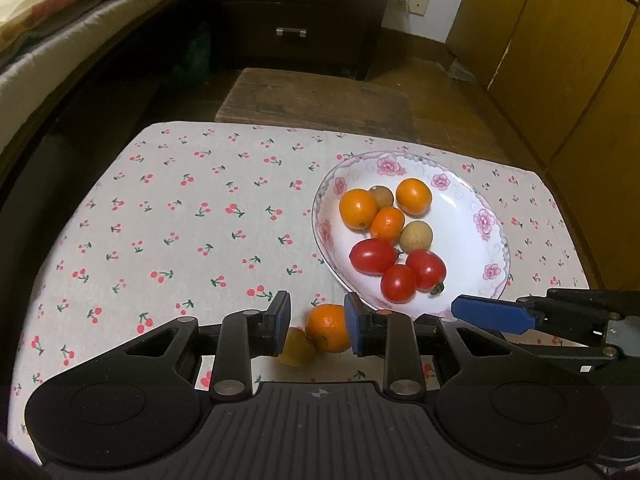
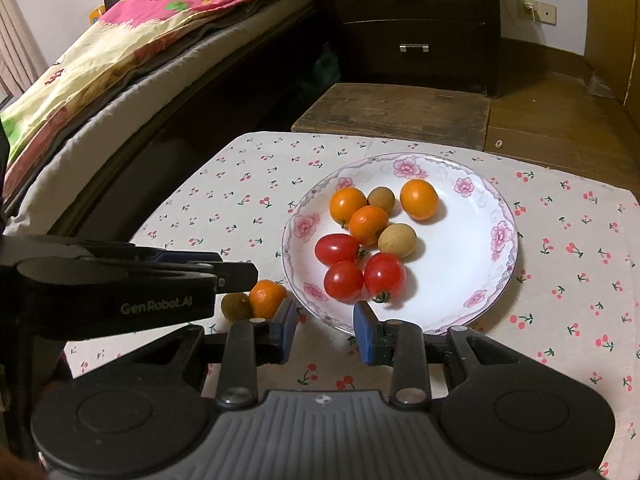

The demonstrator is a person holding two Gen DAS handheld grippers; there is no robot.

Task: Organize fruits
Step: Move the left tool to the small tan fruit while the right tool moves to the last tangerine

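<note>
**Last two fruits wait just outside the plate**

Most of the fruit is gathered on the flowered plate (image 2: 500,216): three small oranges, two brownish longans and three cherry tomatoes (image 2: 344,280), bunched toward its near-left side. That grouping reads as the sorting goal, with the plate serving as the collecting place.

Two pieces lie on the cherry-print surface (image 1: 180,220), just beside the plate's near-left rim: a small orange (image 1: 328,328) and a dull yellow-green fruit (image 1: 296,346) touching it.

The left gripper (image 1: 318,326) points steeply down over them. Its fingers (image 1: 282,320) sit either side of the orange, narrowly set, the right pad against the peel; I would judge it clamped or nearly so, ready to lift into the plate. The yellow-green fruit sits below the left pad, outside the grip.

The right gripper (image 2: 326,334) hovers at the plate's near rim, its fingers narrowly apart and holding nothing.
</note>
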